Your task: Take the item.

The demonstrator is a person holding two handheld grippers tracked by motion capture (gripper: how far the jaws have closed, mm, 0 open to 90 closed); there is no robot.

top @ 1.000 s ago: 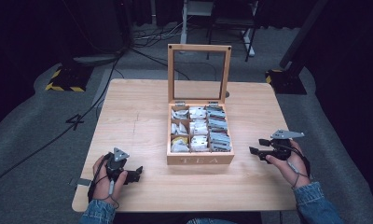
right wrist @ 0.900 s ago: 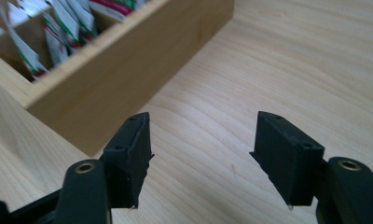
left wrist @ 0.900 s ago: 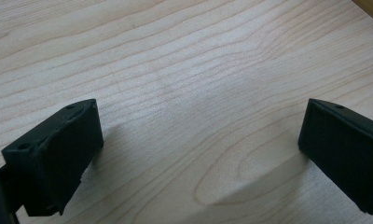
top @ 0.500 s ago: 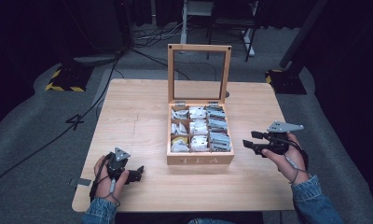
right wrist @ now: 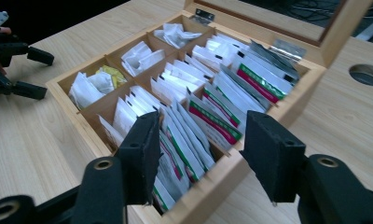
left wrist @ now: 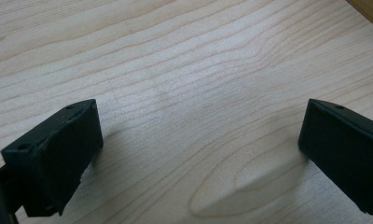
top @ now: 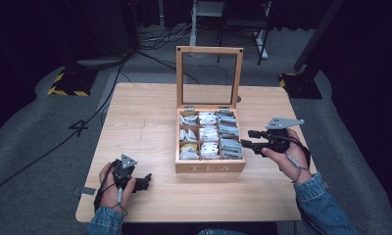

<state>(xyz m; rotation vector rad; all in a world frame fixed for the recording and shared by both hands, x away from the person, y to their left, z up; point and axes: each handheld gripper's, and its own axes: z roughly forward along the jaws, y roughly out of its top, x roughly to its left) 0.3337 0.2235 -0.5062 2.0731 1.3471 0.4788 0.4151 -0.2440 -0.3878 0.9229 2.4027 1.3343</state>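
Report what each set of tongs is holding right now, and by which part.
Nothing is held. The left tongs are open over bare table. The right tongs are open just above the tea packets at the tea box edge, not gripping any.

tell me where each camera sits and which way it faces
High view: above the person's side, facing forward and down on the light wooden table; both forearms, left claw and right claw show.
Left gripper view: on the left claw, facing down at bare tabletop between its open black jaws.
Right gripper view: on the right claw, facing into the open wooden tea box; the left claw shows far off.
Shared: high and right gripper views both show the tea box.
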